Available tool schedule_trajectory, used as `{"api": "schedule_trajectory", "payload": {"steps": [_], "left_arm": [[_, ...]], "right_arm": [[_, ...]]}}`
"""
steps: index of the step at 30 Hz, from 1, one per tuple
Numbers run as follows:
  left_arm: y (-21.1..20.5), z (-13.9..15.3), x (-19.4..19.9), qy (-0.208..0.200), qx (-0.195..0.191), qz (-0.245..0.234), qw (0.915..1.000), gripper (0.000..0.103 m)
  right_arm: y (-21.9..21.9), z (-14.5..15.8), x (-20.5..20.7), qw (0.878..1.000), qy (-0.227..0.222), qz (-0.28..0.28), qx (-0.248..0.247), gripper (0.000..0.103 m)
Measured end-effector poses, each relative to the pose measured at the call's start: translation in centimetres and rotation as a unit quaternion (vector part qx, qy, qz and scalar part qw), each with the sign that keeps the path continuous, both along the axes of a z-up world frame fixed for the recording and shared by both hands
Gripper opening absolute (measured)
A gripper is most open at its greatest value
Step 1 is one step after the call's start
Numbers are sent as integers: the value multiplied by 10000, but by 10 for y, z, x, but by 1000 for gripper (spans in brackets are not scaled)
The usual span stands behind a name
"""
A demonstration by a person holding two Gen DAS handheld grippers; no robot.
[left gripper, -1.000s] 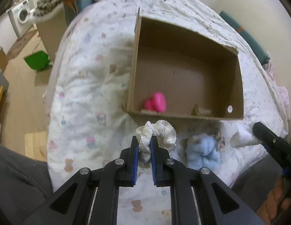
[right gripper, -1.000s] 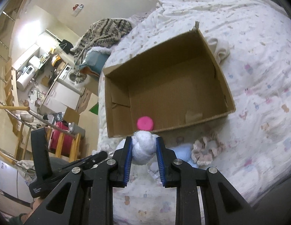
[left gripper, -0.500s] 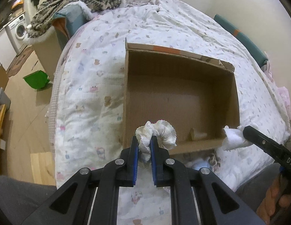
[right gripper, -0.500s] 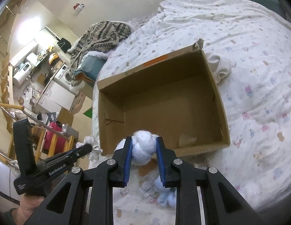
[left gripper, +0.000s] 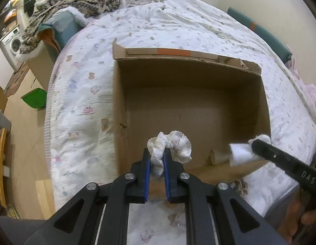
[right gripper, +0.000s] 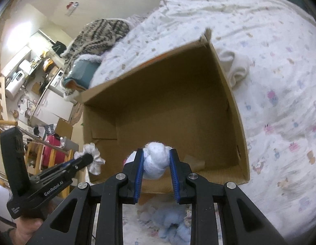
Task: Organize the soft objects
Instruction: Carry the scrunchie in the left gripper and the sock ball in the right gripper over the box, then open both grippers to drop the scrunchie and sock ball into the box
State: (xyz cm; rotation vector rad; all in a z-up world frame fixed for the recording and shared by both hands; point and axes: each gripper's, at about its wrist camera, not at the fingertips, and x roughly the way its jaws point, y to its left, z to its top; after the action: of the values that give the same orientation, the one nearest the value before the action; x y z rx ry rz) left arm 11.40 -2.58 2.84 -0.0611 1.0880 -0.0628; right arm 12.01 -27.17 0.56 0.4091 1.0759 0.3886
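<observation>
Landmark: the open cardboard box (left gripper: 190, 110) lying on the bed (left gripper: 80, 102).

**Step in hand (judged):** depositing two soft items into the box.

1. Carry each gripper past the near wall of the box before releasing. Both loads appear to sit about at that wall, so a release too soon could drop an item on the rim or outside it.
2. Lower each item toward the box floor. Soft fabric bounces little, but it may cling to the ribbed blue pads.
3. Open fully and withdraw straight back, so that no fold stays snagged.
4. Keep the two grippers apart. The right gripper's item enters at the box's near right corner, the left gripper's nearer the middle of the near wall.

**Jaw state**

- Left gripper (left gripper: 157, 164): jaws nearly closed, clenched on a white scalloped-edge cloth (left gripper: 174, 148). One fold is pinched between the pads; the rest bunches out ahead and to the right.
- Right gripper (right gripper: 156, 164): jaws moderately apart, grasping a white rolled fabric bundle (right gripper: 156, 161) that fills the gap and touches both pads.

**Remaining items**

- A light-blue fluffy item (right gripper: 172, 222) lies on the bed just outside the box's near wall, with another frilled piece beside it.
- A cream folded cloth (right gripper: 237, 69) rests against the outside of the box's right wall.
</observation>
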Motion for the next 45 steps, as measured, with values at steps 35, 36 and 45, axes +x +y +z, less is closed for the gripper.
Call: {"api": "schedule_trajectory", "payload": {"steps": [35, 36, 45], "left_arm": [[-28, -28, 5, -279, 228, -309, 9989, 14], [-29, -28, 5, -274, 239, -323, 9988, 15], [-29, -25, 3, -336, 254, -324, 9986, 32]], "right_arm": [[24, -39, 12, 9955, 440, 231, -810, 27], [25, -39, 12, 9956, 431, 231, -804, 27], [23, -34, 10, 9965, 298, 233, -743, 29]]}}
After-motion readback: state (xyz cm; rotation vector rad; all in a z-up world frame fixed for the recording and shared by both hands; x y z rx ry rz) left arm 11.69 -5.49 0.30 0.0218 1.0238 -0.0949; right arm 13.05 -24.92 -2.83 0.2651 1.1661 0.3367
